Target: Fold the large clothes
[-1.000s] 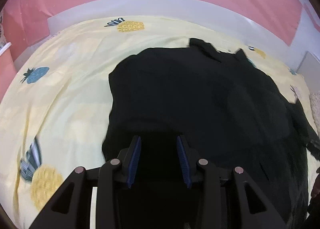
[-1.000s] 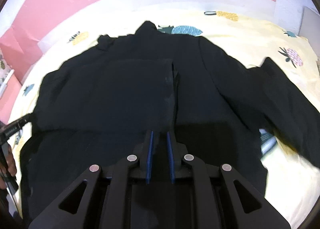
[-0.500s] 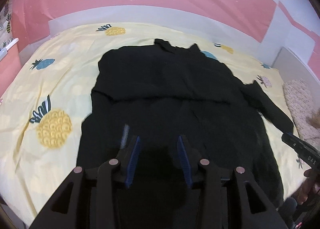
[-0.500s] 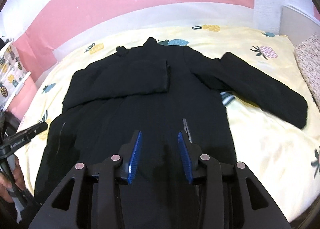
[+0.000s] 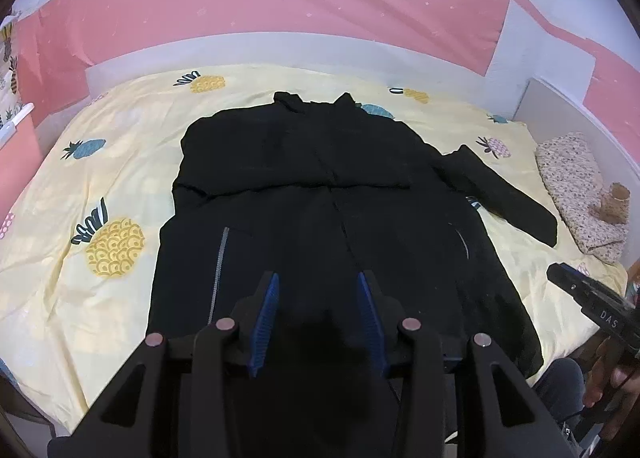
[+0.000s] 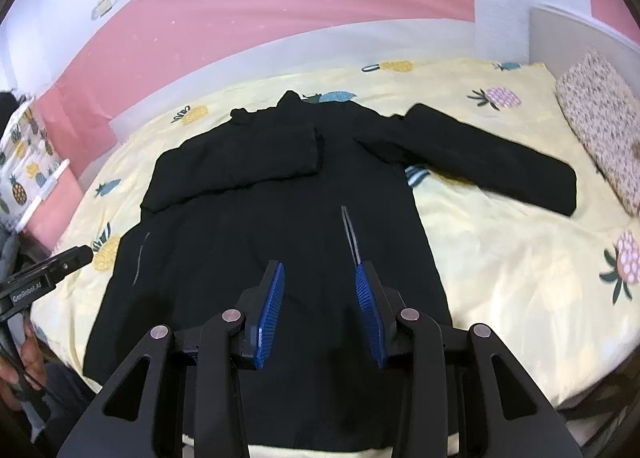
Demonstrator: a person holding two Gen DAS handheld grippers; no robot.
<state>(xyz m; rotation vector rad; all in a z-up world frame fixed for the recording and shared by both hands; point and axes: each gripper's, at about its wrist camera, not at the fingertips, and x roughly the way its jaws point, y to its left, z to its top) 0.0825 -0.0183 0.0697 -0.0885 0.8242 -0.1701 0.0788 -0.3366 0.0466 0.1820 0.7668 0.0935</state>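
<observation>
One sleeve folded, one still spread: long black coat point(image 6: 280, 218) flat on pineapple-print yellow bedsheet point(image 6: 500, 258). Both jaws open, empty. Best to pinch outstretched right sleeve point(image 6: 488, 162) near the cuff, fold across chest.

pineapple-print bed point(image 5: 120, 162); black coat point(image 5: 320, 194), pillow point(image 5: 576, 186) on it

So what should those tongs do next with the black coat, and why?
Probably the right tongs, open and empty, should reach for the outstretched sleeve and fold it across the coat. The other sleeve already lies folded over the chest.
</observation>
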